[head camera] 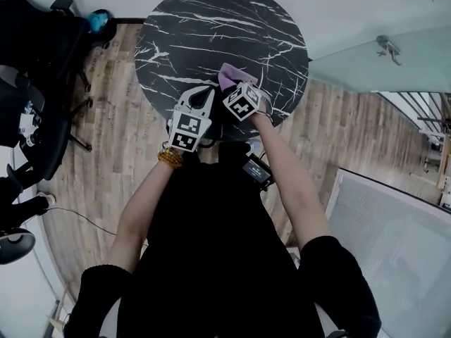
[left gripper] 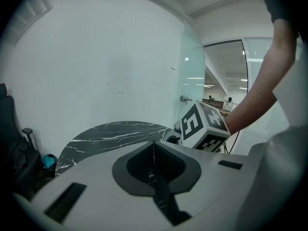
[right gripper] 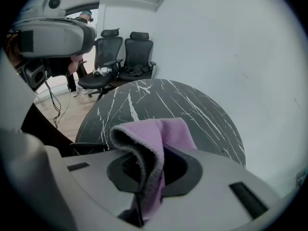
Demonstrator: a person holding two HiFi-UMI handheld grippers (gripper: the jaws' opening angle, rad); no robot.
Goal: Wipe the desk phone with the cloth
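Left tongs and right tongs side by side above the counter's near edge. Cloth between the right tongs, reaching ahead of them. Chairs on the floor, well left of the left tongs.

Round marble-look table top: black, crossed by thin white veins; soft fleecy cloth: pale lilac, plain, greyer along its folded edge; left gripper and right gripper: light grey shells, dark grey recess round the jaws; marker cubes: white faces with black square patterns; plank floor: mid-brown wood grain; person's sleeved top: plain black; beaded wristband: orange-yellow; mesh office chairs: black.
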